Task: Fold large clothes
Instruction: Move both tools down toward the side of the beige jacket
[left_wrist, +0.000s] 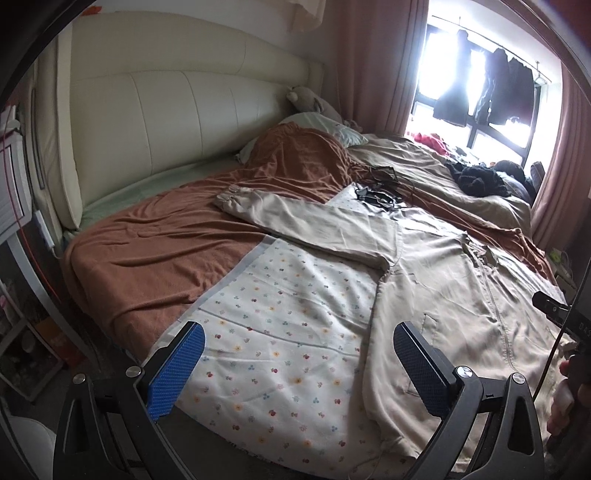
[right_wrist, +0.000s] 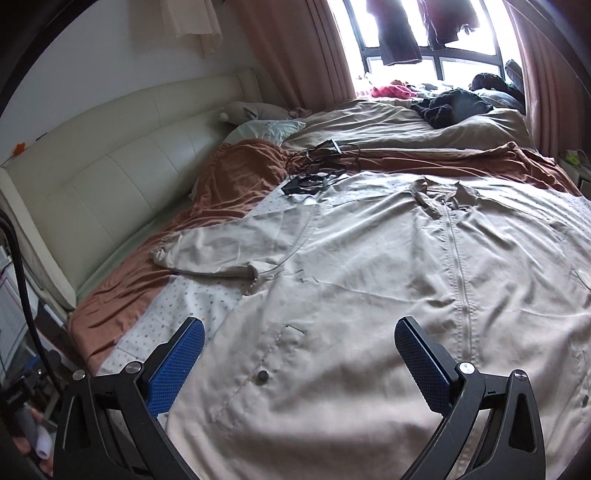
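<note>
1. Bedroom with cream headboard (left_wrist: 155, 122), pink curtains (right_wrist: 295, 51) and bright window (left_wrist: 480, 81) well beyond both sets of jaws.
2. Beige zip jacket (right_wrist: 369, 266) spread flat on floral sheet (left_wrist: 280, 332) over rust-brown bedspread (left_wrist: 166, 254).
3. Left gripper (left_wrist: 299, 354): jaws spread wide, pinching nothing, above the sheet; jacket hem just beside the right jaw.
4. Right gripper (right_wrist: 299, 354): jaws spread wide, holding nothing, directly over the jacket's lower front.
5. One sleeve stretched away ahead-left of the jaws; black cables (right_wrist: 317, 162) farther ahead.
</note>
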